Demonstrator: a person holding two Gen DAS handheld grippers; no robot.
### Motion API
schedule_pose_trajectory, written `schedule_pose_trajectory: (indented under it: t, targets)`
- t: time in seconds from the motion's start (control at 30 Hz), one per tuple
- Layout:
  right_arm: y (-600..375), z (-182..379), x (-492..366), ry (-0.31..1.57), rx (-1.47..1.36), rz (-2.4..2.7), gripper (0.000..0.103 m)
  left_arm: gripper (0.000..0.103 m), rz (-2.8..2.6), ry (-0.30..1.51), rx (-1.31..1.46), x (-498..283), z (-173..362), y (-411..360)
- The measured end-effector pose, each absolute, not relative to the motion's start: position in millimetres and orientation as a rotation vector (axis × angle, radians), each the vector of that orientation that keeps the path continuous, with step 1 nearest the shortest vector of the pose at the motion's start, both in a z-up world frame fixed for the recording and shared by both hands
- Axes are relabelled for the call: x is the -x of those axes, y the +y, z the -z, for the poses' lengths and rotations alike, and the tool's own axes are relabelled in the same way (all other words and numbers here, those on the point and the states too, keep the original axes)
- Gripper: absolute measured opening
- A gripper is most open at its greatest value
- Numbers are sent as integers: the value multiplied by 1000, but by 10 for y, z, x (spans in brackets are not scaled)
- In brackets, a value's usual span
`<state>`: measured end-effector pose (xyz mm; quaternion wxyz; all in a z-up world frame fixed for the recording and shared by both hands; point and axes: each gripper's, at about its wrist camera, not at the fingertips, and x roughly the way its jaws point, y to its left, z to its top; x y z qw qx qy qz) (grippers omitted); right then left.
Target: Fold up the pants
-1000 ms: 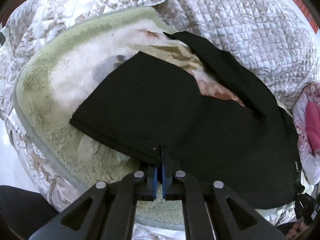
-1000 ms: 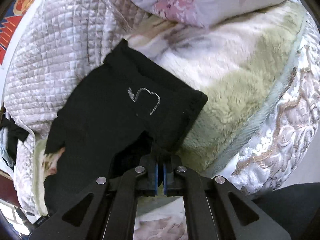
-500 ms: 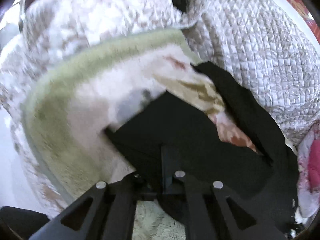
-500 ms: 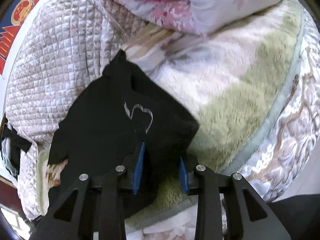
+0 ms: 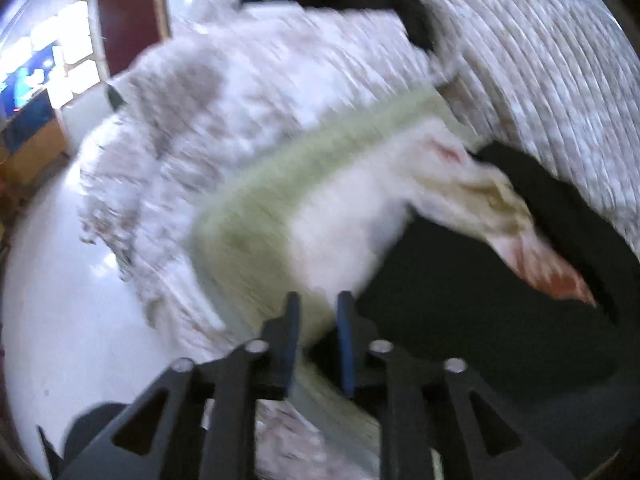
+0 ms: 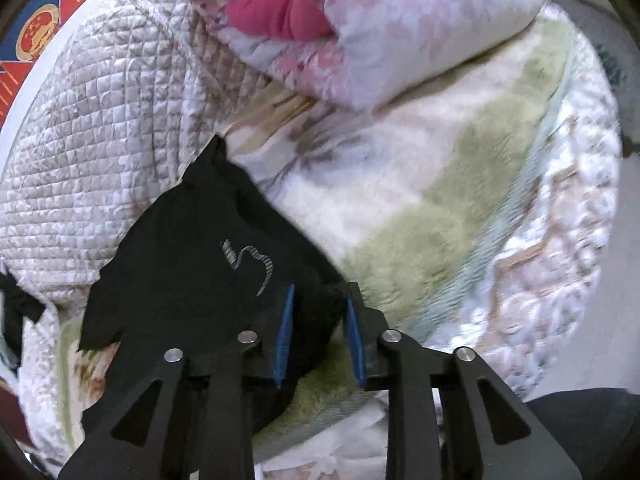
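The black pants (image 6: pixel 192 264) lie spread on a fluffy green-and-cream blanket (image 6: pixel 432 216) that covers a quilted bedspread (image 6: pixel 100 128). Seen from the right wrist, the garment sits ahead and to the left of the right gripper (image 6: pixel 318 320), with a small silver stitched emblem (image 6: pixel 250 262) just beyond the left finger. One dark corner of the cloth reaches into the gap between the blue pads (image 6: pixel 285 332), but the pads stand partly apart and do not press on it, so this tong holds nothing.

The left wrist view is badly smeared. There the pants (image 5: pixel 480 312) lie to the right of the left gripper (image 5: pixel 316 320), partly under a lifted flap of the blanket (image 5: pixel 360 216). Its jaws are opening, and only pale plush shows between them; no black fabric is caught there.

As a judgement, the pants should handle as a light, limp knit: they will sag, drape and crease wherever they are unsupported, and cannot be pushed by an edge without bunching. The cloth does not look slippery, and nothing about it is fragile. The deep pile beneath probably clings a little, so dragging may pull the blanket along; lifting clear seems safer. Sensible holds are the hems or the waistband, pinched at two well-separated corners so the edge stays taut while it is carried over. A pinch needs to catch every layer of the fold, or the lower layer will be left behind.
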<state>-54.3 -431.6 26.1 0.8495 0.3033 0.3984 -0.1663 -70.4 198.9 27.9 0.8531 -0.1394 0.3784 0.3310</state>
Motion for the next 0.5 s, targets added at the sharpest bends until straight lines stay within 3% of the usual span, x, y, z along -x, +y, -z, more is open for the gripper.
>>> schedule_pose_trajectory:
  t: [0.23,0.5]
  targets:
    - [-4187,-592,515,737,-483,347,27,55,-432,744,317,502,-496,1676]
    - [-3398,-198,64,979,-195,37,29,65,-36,865,170,146,-169,607]
